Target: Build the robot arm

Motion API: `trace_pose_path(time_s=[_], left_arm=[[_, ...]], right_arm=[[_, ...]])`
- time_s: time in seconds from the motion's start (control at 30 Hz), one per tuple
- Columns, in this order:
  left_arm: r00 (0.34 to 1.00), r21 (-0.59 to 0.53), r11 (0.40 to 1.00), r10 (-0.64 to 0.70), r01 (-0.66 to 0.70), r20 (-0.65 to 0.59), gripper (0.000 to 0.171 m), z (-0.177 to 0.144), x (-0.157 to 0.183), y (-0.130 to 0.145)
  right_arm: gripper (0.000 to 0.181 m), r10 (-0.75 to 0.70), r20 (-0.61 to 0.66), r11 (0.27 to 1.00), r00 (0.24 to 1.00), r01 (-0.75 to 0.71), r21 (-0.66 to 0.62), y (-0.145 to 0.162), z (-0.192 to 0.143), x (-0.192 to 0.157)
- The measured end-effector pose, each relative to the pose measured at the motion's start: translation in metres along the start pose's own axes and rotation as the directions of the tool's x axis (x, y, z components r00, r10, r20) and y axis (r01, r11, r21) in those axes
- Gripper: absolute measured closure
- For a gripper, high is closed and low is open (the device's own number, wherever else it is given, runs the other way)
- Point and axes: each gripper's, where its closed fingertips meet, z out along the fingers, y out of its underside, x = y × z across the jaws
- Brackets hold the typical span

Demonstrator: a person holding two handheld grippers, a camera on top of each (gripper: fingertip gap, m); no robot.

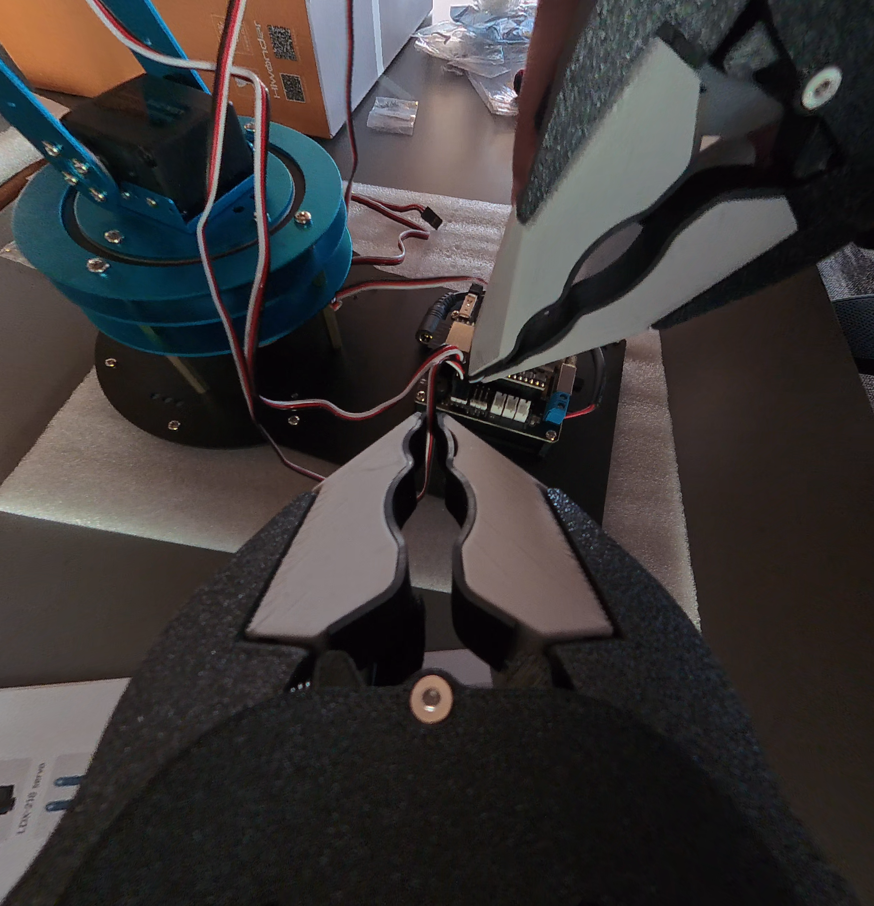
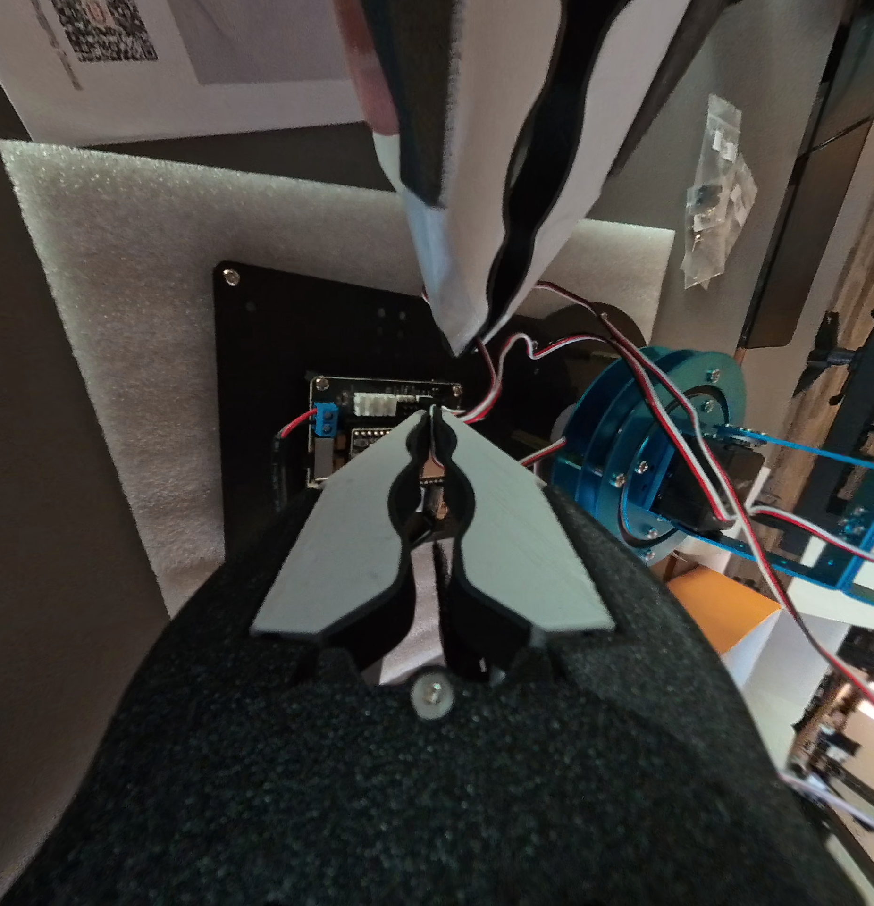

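A black control board point(image 1: 513, 402) sits on a black baseplate point(image 1: 376, 318) beside the blue round base of a small robot arm point(image 1: 180, 235). My left gripper point(image 1: 430, 416) is shut on a red, white and black servo wire point(image 1: 429, 451) just in front of the board. My right gripper point(image 1: 474, 377) comes in from the upper right, its tips shut on a servo wire's end at the board's edge. In the right wrist view my right gripper point(image 2: 432, 412) pinches that wire end point(image 2: 469, 416) over the board point(image 2: 376, 407). The left gripper point(image 2: 467, 345) hangs above it.
The baseplate lies on a white foam sheet point(image 1: 106, 465) on a dark table. An orange and white box point(image 1: 204, 49) stands behind the arm base. Small plastic bags point(image 1: 391, 113) and a loose wire plug point(image 1: 432, 218) lie behind. A printed sheet point(image 1: 33, 760) lies near left.
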Motion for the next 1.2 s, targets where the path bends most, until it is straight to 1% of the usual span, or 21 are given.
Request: trace_pose_path(time_s=[0.07,0.13,0.23,0.3,0.33,0.37,0.4,0.43,0.53,0.63,0.7,0.77,0.8,0.87,0.97,1.0,1.07,1.1,1.13,1.17,1.2], left_arm=[[1.0,0.0,1.0,-0.003,0.003,-0.001,0.17,0.0,-0.002,0.0],[1.0,-0.001,1.0,0.0,0.0,-0.001,0.17,0.001,-0.002,0.0],[1.0,-0.003,1.0,0.007,-0.007,0.001,0.169,0.001,-0.002,0.0],[1.0,-0.011,1.0,0.007,-0.007,0.0,0.169,0.002,-0.002,0.001],[1.0,-0.012,1.0,0.005,-0.005,0.0,0.169,0.002,-0.002,0.001],[1.0,-0.013,1.0,0.003,-0.003,-0.002,0.169,0.003,-0.002,0.001],[1.0,-0.013,1.0,0.002,-0.002,-0.002,0.17,0.003,-0.002,0.001],[1.0,-0.012,1.0,0.003,-0.003,-0.002,0.169,0.002,-0.001,0.001],[1.0,-0.012,1.0,-0.005,0.004,-0.003,0.169,0.002,-0.003,-0.001],[1.0,-0.013,1.0,-0.007,0.007,0.001,0.169,0.001,-0.004,-0.001],[1.0,-0.017,1.0,-0.023,0.023,0.004,0.168,0.0,-0.004,-0.001],[0.997,-0.023,0.996,-0.081,0.081,0.009,0.161,-0.006,-0.005,-0.005],[0.992,-0.02,0.992,-0.125,0.125,0.001,0.155,-0.013,-0.004,-0.008],[0.982,-0.017,0.982,-0.188,0.187,-0.021,0.149,-0.039,0.006,-0.009],[0.967,-0.018,0.967,-0.252,0.253,0.042,0.145,-0.097,0.025,0.011],[0.959,0.005,0.961,-0.275,0.275,0.074,0.145,-0.119,0.034,0.02],[0.925,0.072,0.947,-0.321,0.313,0.201,0.145,-0.163,0.049,0.044],[0.888,0.117,0.933,-0.36,0.34,0.288,0.145,-0.184,0.054,0.06],[0.831,0.171,0.912,-0.41,0.373,0.376,0.145,-0.205,0.059,0.077],[0.75,0.238,0.88,-0.476,0.412,0.459,0.145,-0.228,0.062,0.095],[0.652,0.32,0.835,-0.549,0.447,0.523,0.145,-0.25,0.066,0.112]], right_arm=[[0.181,-0.005,0.01,1.0,1.0,0.005,-0.028,0.001,0.0,0.0],[0.181,0.022,0.035,0.999,0.999,-0.021,-0.036,0.001,0.0,-0.001],[0.181,0.07,0.056,0.997,0.996,-0.068,-0.028,0.001,0.001,0.0],[0.181,0.084,0.048,0.996,0.995,-0.084,-0.001,0.0,0.0,0.001],[0.181,0.081,0.03,0.996,0.996,-0.082,0.019,0.0,-0.002,0.001],[0.175,0.074,0.01,0.996,0.997,-0.075,0.051,0.0,-0.005,0.0],[0.168,0.093,-0.014,0.991,0.996,-0.091,0.095,-0.001,-0.011,0.002],[0.167,0.127,-0.024,0.984,0.992,-0.123,0.131,0.0,-0.017,0.004],[0.158,0.247,0.002,0.943,0.969,-0.241,0.228,0.005,-0.033,0.006],[0.157,0.276,-0.001,0.922,0.961,-0.264,0.282,0.006,-0.04,0.005],[0.156,0.302,0.02,0.885,0.953,-0.288,0.367,-0.002,-0.047,0.006],[0.148,0.36,0.079,0.82,0.93,-0.356,0.449,-0.008,-0.054,0.007],[0.147,0.393,0.105,0.784,0.914,-0.392,0.482,-0.009,-0.055,0.009],[0.145,0.447,0.118,0.723,0.887,-0.436,0.536,-0.005,-0.055,0.014],[0.145,0.529,0.147,0.608,0.836,-0.494,0.622,0.008,-0.06,0.025],[0.146,0.563,0.151,0.553,0.813,-0.507,0.661,0.015,-0.063,0.031],[0.151,0.616,0.209,0.399,0.76,-0.53,0.749,0.026,-0.074,0.04],[0.151,0.636,0.244,0.33,0.732,-0.544,0.771,0.033,-0.075,0.043],[0.151,0.661,0.262,0.282,0.703,-0.557,0.781,0.042,-0.073,0.047],[0.15,0.684,0.27,0.246,0.677,-0.563,0.789,0.05,-0.07,0.052],[0.15,0.701,0.281,0.218,0.656,-0.572,0.791,0.056,-0.067,0.055]])
